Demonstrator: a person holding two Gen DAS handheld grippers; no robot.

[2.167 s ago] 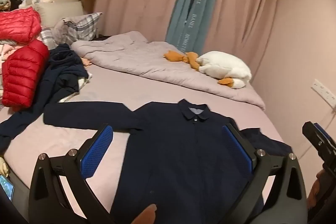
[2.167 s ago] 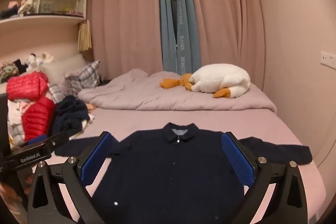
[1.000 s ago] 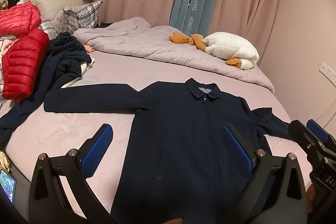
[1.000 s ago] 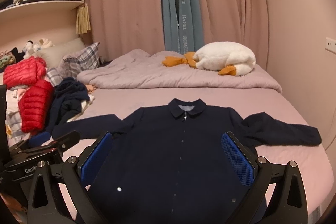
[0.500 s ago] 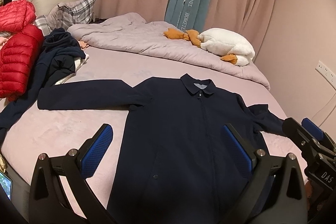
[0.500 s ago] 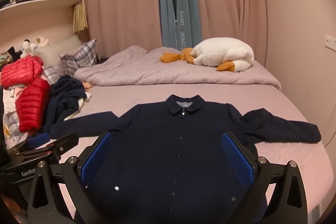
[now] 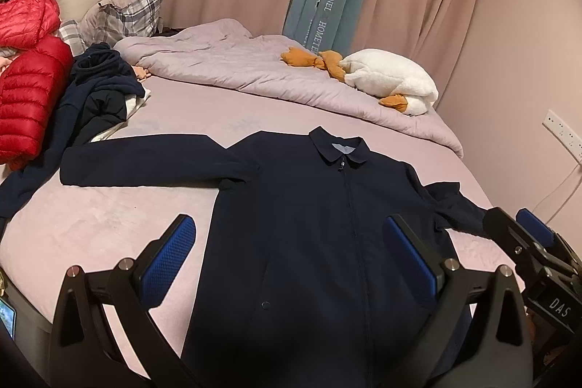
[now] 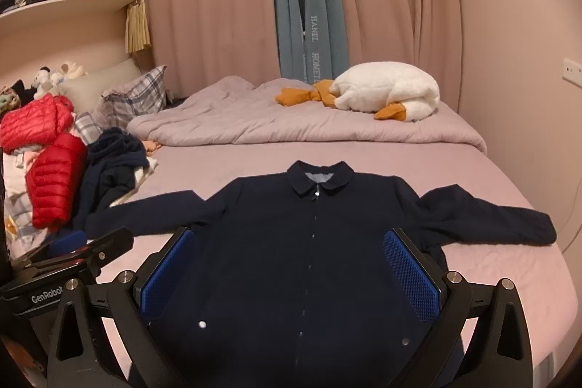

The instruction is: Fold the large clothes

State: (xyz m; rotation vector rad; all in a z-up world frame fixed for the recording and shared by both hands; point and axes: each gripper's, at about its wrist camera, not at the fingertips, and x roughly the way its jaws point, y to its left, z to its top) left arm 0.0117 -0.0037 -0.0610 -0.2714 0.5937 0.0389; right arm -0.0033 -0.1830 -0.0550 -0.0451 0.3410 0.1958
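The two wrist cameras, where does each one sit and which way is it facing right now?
Left wrist: on the left hand-held gripper, low at the bed's foot, facing the jacket from its left; open fingers show, right hand-held gripper at right edge.
Right wrist: on the right hand-held gripper, centred on the jacket; left hand-held gripper at lower left.
Shared: jacket, plush goose, curtains.

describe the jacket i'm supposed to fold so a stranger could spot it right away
On the pink bed, look at the near end, below the rumpled quilt. The navy jacket lies flat, zipped, sleeves spread wide. Unlike the dark clothes heaped by the red puffer coats, it is smoothed out, with its collar showing.
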